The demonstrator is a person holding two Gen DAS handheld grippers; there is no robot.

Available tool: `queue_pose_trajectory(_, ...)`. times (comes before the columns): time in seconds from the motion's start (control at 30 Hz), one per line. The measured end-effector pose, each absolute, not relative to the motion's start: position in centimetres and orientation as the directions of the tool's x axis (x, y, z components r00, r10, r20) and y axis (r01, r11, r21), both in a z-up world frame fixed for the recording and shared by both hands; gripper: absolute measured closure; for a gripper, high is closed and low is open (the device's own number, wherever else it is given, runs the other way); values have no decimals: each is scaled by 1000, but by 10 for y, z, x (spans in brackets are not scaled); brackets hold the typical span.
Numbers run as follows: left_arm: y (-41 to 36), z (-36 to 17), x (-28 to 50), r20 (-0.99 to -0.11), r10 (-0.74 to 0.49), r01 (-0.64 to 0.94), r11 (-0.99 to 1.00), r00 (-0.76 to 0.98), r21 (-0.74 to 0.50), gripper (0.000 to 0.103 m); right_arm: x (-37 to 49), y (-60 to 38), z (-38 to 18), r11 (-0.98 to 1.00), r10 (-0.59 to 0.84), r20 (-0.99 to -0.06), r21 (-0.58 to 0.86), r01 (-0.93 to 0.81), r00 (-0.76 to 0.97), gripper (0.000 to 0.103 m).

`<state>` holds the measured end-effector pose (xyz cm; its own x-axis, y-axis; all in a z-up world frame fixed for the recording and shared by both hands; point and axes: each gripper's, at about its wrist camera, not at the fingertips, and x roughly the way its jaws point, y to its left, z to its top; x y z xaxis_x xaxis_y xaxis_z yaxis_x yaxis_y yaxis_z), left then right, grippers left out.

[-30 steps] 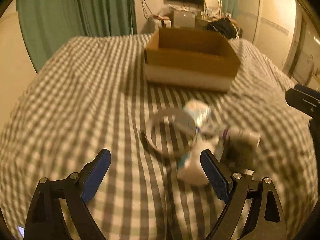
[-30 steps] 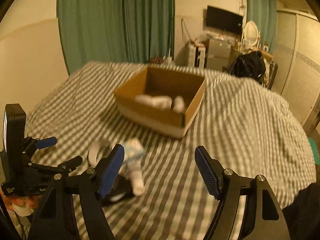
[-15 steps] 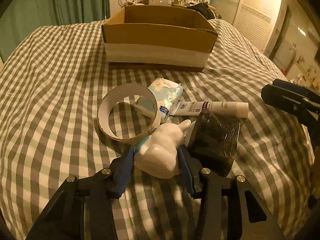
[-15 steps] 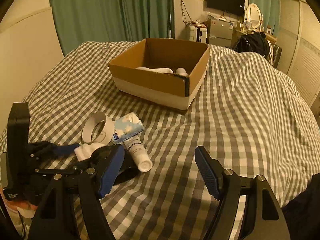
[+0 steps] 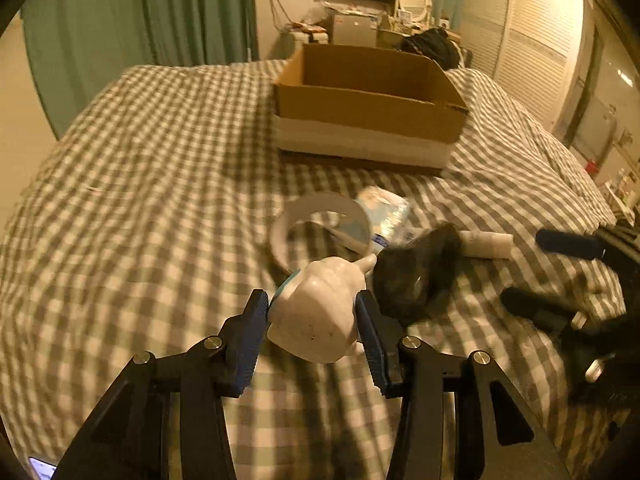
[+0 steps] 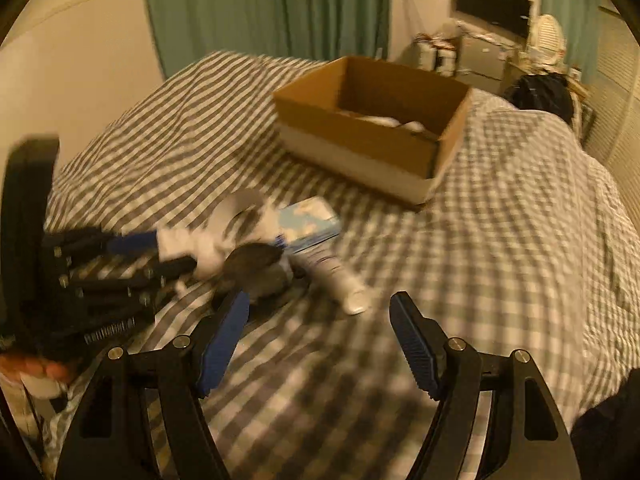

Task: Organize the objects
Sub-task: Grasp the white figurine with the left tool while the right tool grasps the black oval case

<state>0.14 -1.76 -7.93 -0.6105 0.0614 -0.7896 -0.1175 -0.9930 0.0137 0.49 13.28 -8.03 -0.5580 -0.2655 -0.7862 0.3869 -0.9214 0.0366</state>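
Legible text: none. White tube [image 6: 334, 276] on the checked bed: dark printed band along its side, blurred, unreadable. Blue-and-white packet [image 6: 308, 222]: pattern and a small dark mark at one corner, no letters resolvable. Cardboard box [image 5: 370, 108]: plain sides, unmarked.

Left gripper [image 5: 312, 330]: black angular plastic arms w/ silver round screws at the joints, fingers [image 5: 249, 340] faced w/ ribbed blue pads. Right gripper [image 6: 320, 344]: same build, black frame, silver screws, ribbed blue pads. From right wrist view, left unit shows small bolts, a coil spring, and a bit of bare skin of the hand [image 6: 34, 368] below.
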Motion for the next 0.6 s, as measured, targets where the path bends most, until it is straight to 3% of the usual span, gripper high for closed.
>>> queue_pose_trajectory(0.6,-42,-79,-3,-775,-5,-30,-999,-632,31,57,-22,68,-111,-829,-275,-832,-48,557,-482,30)
